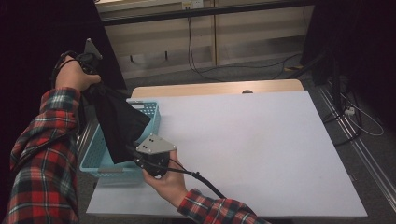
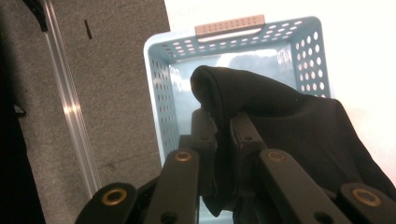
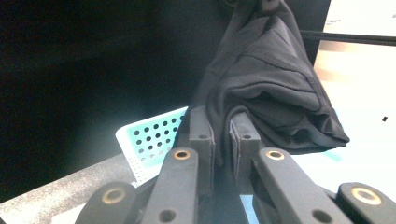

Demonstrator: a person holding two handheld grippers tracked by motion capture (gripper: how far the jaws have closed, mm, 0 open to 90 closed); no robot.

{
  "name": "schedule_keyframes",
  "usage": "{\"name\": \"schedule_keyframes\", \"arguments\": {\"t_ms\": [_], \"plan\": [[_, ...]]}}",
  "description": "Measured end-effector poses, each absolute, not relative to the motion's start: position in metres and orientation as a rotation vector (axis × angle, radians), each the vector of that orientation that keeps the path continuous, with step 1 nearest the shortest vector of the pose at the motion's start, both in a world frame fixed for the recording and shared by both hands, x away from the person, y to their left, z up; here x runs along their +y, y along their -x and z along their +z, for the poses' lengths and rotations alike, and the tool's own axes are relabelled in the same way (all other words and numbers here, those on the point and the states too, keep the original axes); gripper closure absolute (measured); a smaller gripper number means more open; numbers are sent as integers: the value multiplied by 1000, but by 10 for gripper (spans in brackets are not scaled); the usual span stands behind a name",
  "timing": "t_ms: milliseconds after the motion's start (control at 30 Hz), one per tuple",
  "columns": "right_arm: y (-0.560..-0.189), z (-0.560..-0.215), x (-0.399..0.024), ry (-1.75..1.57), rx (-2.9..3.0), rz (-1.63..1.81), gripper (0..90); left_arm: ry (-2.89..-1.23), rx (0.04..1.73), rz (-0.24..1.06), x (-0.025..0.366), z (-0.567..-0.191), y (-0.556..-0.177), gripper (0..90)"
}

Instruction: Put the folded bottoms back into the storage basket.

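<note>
Black garment (image 1: 119,123) hangs left of frame over the blue basket (image 1: 152,112), left tool (image 1: 88,63) and right tool (image 1: 140,156) both clamped on its edges; soft, light, drapey, likely slips, so grip hem folds.

high view: above the near edge of the desk (image 1: 261,140), facing forward and down, far | left gripper view: close, looking down into the blue basket (image 2: 161,93) at the desk's left edge | right gripper view: close, facing level past the basket rim | shared: basket, black cloth (image 3: 266,84)
</note>
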State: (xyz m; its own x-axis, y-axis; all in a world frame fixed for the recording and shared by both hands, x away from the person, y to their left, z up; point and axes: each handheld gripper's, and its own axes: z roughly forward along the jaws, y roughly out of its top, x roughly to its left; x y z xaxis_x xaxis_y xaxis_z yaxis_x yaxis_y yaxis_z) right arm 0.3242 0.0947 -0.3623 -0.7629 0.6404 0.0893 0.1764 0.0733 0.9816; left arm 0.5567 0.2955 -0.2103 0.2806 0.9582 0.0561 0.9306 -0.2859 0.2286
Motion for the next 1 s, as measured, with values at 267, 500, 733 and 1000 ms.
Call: {"name": "schedule_keyframes", "arguments": {"t_ms": [267, 500, 733, 1000], "plan": [[-340, -377, 108, -793, 2092, 1601, 490, -2371, 1675, 414, 304, -238, -564, 373], [-342, -364, 72, -806, 2068, 1641, 312, -2347, 1635, 390, 302, -251, -553, 286], [-350, -357, 44, -824, 2065, 1624, 235, -2322, 1595, 341, 299, -256, -541, 260], [-356, -365, 20, -837, 2129, 1616, 171, -2317, 1550, 292, 301, -275, -529, 253]]}}
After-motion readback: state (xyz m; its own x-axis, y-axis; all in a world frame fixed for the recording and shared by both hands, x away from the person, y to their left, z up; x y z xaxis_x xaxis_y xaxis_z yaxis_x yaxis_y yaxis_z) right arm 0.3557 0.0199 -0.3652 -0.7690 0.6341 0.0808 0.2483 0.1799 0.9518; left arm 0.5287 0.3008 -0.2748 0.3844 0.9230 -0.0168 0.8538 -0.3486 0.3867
